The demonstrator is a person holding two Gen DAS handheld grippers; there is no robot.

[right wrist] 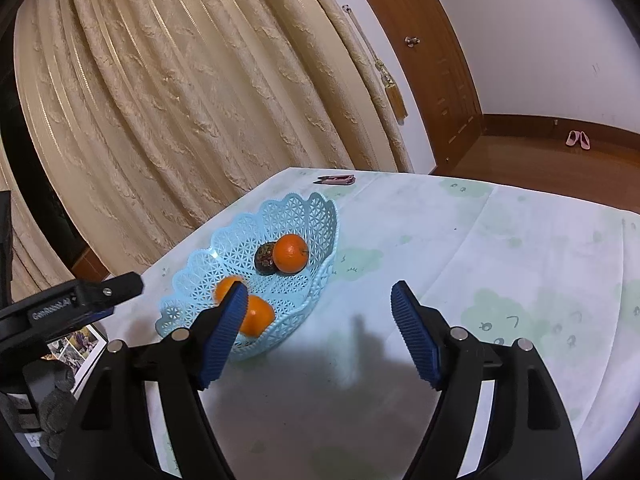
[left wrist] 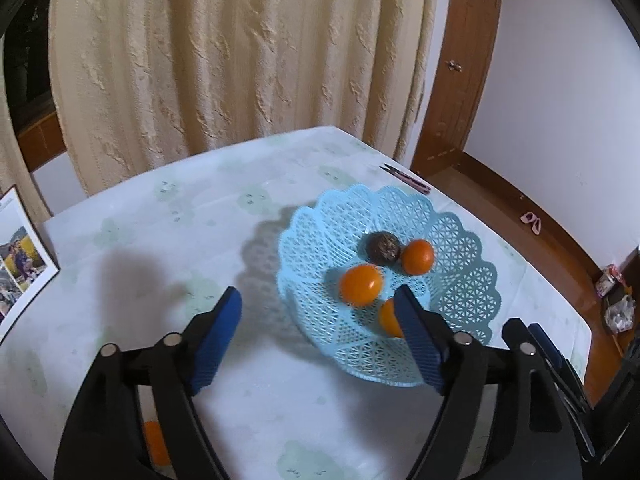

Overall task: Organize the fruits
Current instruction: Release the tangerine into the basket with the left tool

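Observation:
A light blue lattice basket (left wrist: 460,280) (right wrist: 320,220) stands on the table. In it lie three oranges (left wrist: 361,284) (right wrist: 291,253) and one dark round fruit (left wrist: 384,246) (right wrist: 265,258). My left gripper (left wrist: 318,306) hovers open over the basket's near left rim, with nothing between its blue pads; its right pad hides part of one orange (left wrist: 387,318). My right gripper (right wrist: 318,300) is open and empty just right of the basket, and its left pad covers part of two oranges (right wrist: 258,316). Another orange (left wrist: 154,442) lies on the table under the left gripper's arm.
A pale patterned cloth (left wrist: 140,216) (right wrist: 500,248) covers the table. Small pink snips (left wrist: 408,179) (right wrist: 336,179) lie near the far edge. A photo print (left wrist: 18,264) sits at the left edge. Cream curtains (left wrist: 240,60) hang behind; wooden floor lies to the right.

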